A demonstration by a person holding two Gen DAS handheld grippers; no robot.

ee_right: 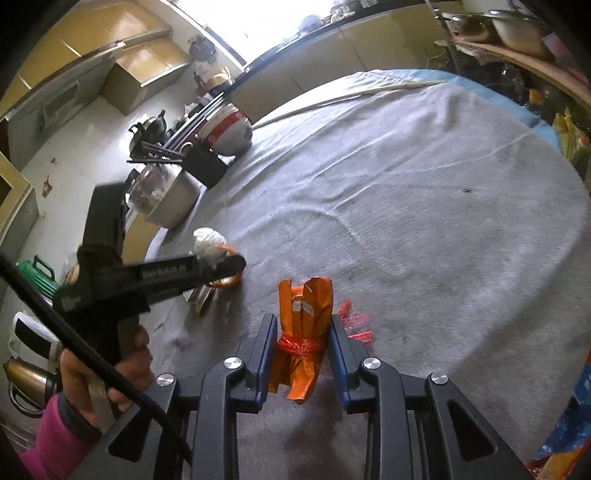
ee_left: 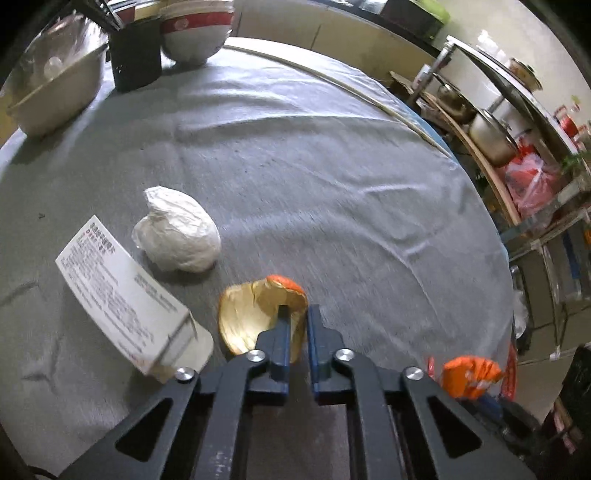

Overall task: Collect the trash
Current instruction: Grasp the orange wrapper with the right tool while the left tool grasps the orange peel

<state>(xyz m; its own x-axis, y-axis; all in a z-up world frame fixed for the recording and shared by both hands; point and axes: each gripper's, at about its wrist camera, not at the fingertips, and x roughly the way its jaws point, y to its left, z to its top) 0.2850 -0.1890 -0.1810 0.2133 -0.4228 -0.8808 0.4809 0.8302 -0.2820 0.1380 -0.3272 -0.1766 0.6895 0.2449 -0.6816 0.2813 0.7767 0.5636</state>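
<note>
Writing: white box (ee_left: pixel 122 291) carries small print, too blurred to read; the black body of the left tool shows a pale word, unreadable.
Left hand-held gripper (ee_left: pixel 298 314): pressed together on the rim of the gold wrapper (ee_left: pixel 251 317), just right of the box.
Right hand-held gripper (ee_right: pixel 303 328): pinching the orange packet (ee_right: pixel 304 325), tied with red string.
Other trash: white paper wad (ee_left: pixel 177 230) behind the box.
Bench (ee_left: pixel 314 177): round, grey cloth; bowls (ee_left: pixel 195 33) far from the box.
Room: kitchen shelves with pots.
</note>
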